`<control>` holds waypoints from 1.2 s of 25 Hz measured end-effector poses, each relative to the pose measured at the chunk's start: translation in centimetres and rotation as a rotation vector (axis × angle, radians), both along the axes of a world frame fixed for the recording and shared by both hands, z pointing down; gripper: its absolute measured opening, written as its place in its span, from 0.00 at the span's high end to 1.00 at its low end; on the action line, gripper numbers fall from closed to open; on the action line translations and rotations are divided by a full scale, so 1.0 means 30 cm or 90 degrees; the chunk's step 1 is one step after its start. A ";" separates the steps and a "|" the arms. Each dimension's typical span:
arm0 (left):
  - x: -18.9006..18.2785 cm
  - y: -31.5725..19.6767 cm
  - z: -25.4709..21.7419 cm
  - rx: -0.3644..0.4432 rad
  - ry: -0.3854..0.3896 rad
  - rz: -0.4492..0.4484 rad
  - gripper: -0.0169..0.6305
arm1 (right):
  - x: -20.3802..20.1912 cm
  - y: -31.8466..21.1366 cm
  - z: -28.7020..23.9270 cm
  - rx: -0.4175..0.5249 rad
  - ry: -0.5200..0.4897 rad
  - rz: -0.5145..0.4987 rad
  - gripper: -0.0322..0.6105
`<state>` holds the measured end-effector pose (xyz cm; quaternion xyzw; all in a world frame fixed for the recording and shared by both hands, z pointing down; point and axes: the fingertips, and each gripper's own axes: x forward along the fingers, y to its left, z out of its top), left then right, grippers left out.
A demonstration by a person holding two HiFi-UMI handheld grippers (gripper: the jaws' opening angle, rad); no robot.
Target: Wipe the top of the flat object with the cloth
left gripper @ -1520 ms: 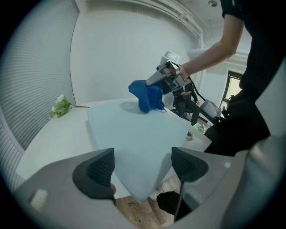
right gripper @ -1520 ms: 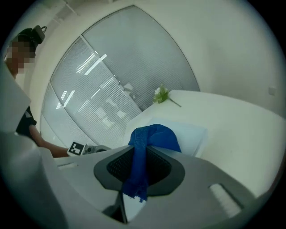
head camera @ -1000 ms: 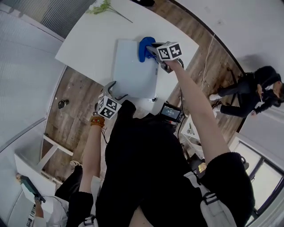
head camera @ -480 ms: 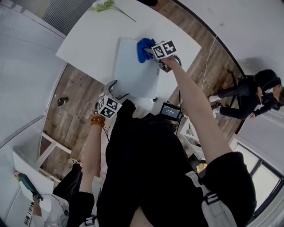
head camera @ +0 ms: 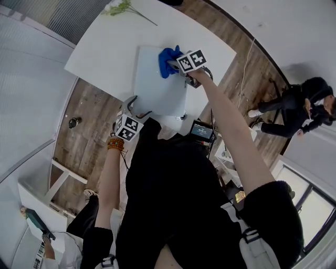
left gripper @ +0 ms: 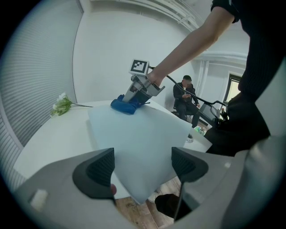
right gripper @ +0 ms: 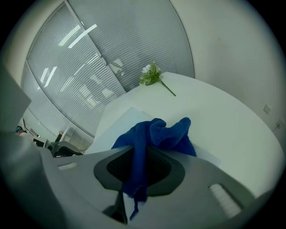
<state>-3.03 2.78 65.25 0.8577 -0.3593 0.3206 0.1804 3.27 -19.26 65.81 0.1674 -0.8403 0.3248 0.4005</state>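
Note:
A pale blue flat board (head camera: pixel 157 84) lies on the white table (head camera: pixel 110 47), one corner past the near table edge. My right gripper (head camera: pixel 172 63) is shut on a blue cloth (head camera: pixel 167 57) and holds it against the board's far end. In the right gripper view the cloth (right gripper: pixel 154 136) bunches between the jaws over the board (right gripper: pixel 120 123). My left gripper (head camera: pixel 137 107) hangs open off the near table edge, nothing between its fingers; its view shows the board (left gripper: pixel 138 143) ahead and the cloth (left gripper: pixel 125 105) beyond.
A green flower sprig (head camera: pixel 123 9) lies at the table's far side (right gripper: pixel 151 76). A small screen device (head camera: pixel 202 132) sits below the table's near corner. A person in black (head camera: pixel 299 107) sits at the right on the wood floor.
My right gripper has slid the cloth leftward along the board's far end. The left gripper has stayed in place.

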 end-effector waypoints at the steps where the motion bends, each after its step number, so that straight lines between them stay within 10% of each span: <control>1: 0.000 0.000 0.000 0.000 0.000 0.000 0.38 | 0.000 0.004 0.000 0.001 -0.001 0.002 0.80; 30: -0.001 -0.001 -0.004 0.004 0.001 -0.001 0.38 | 0.002 0.137 -0.002 0.022 0.002 -0.062 0.80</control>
